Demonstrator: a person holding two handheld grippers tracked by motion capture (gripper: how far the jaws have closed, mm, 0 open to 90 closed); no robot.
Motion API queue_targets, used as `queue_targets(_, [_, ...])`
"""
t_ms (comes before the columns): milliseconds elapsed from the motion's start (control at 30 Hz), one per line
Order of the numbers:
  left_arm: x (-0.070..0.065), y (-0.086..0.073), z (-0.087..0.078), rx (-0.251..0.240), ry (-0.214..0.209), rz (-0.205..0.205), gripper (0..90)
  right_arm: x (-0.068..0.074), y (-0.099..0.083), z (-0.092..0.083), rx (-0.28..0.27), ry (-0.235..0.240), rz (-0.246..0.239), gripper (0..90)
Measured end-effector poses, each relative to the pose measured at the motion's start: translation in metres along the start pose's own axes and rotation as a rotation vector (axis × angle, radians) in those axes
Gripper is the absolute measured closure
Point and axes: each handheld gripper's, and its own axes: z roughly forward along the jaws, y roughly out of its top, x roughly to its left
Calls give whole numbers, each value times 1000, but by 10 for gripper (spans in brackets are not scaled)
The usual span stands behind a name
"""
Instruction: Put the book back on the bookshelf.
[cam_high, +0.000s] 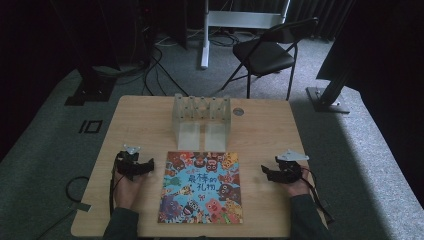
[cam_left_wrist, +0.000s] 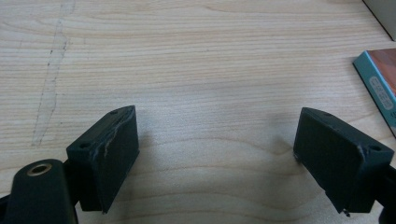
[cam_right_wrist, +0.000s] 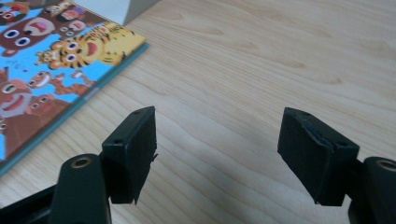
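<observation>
A colourful picture book (cam_high: 201, 187) with cartoon animals on its cover lies flat in the middle of the wooden table (cam_high: 265, 130). My left gripper (cam_high: 147, 165) rests on the table just left of the book, its jaws open over bare wood (cam_left_wrist: 217, 140). The book's teal edge (cam_left_wrist: 380, 86) shows at the right of the left gripper view. My right gripper (cam_high: 265, 171) is to the right of the book, open with nothing between its fingers (cam_right_wrist: 217, 135). The book's corner (cam_right_wrist: 51, 65) lies to the left in the right gripper view.
A clear plastic rack (cam_high: 201, 120) with upright dividers stands behind the book at the table's back centre. A small round disc (cam_high: 238, 112) lies to its right. A black folding chair (cam_high: 267, 52) and cables are on the floor beyond the table.
</observation>
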Motion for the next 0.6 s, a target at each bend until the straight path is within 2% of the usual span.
queue_targets(133, [0,0,0,-2,1,0,144,7,6,-3,-9,-14,-31,278])
queue_targets(433, [0,-1,-1,-2,-1,1,148,16,18,-5,-25,3,-68,279])
queue_targets(600, [0,-1,-1,-1,-3,4,149,24,26,-1,-19,15,-98,322])
